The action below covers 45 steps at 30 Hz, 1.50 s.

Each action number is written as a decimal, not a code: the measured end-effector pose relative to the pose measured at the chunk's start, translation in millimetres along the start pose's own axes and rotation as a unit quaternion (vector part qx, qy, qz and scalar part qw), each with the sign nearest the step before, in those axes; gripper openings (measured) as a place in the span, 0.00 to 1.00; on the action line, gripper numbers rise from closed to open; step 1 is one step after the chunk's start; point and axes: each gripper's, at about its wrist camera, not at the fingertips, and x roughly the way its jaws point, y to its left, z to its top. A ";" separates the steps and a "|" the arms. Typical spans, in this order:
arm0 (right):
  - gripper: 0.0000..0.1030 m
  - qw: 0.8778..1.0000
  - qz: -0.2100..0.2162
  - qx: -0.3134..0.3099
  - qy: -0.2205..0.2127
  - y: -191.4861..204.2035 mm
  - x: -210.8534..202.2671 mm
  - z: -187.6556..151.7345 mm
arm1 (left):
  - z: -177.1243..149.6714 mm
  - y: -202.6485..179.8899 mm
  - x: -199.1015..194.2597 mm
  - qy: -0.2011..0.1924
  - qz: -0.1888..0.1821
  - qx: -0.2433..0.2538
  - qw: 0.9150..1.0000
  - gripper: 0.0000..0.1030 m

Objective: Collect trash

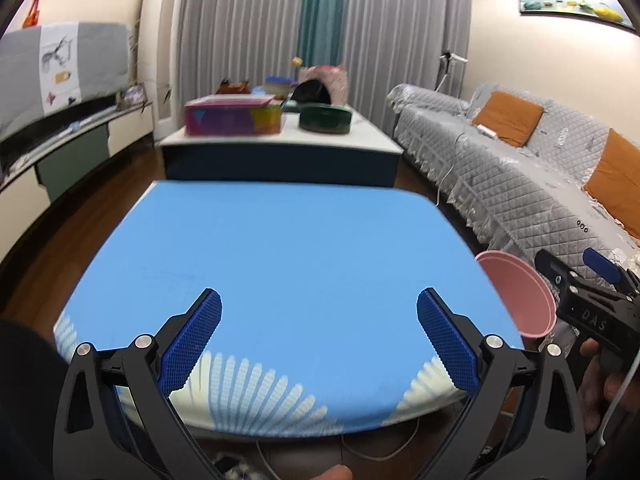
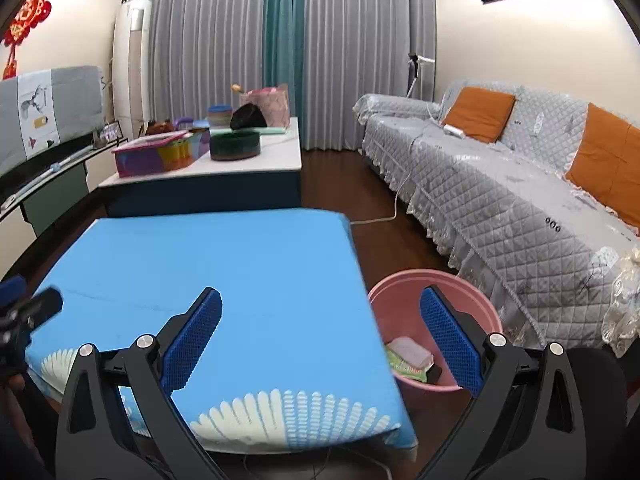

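A pink bin point(image 2: 436, 300) stands on the floor by the right side of the blue-covered table point(image 2: 208, 260). Inside it lie a white and green wrapper point(image 2: 408, 356) and a small dark piece. My right gripper point(image 2: 320, 340) is open and empty, straddling the table's right edge and the bin. My left gripper point(image 1: 320, 340) is open and empty over the near part of the bare blue table point(image 1: 288, 264). In the left wrist view the pink bin point(image 1: 520, 296) peeks past the table's right edge, and the other gripper's black body point(image 1: 588, 312) shows beside it.
A grey quilted sofa point(image 2: 520, 200) with orange cushions runs along the right. A white-topped coffee table point(image 2: 224, 164) beyond the blue table carries a colourful box point(image 2: 160, 156), a dark green round tin point(image 2: 235, 145) and bags. A TV stand point(image 2: 44, 168) lines the left wall.
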 end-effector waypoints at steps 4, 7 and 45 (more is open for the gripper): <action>0.95 1.000 0.004 -0.008 0.009 6.5 7.0 -8.0 | -4.5 -0.8 10.6 0.013 0.014 0.000 1.000 0.92; 0.95 1.000 0.009 -0.006 0.020 9.8 14.1 -11.0 | -7.2 -3.4 16.6 0.020 0.018 0.001 1.000 0.92; 0.95 0.999 -0.006 0.009 0.037 -2.1 25.2 -13.7 | -16.5 -16.4 26.9 0.030 0.021 0.008 0.999 0.92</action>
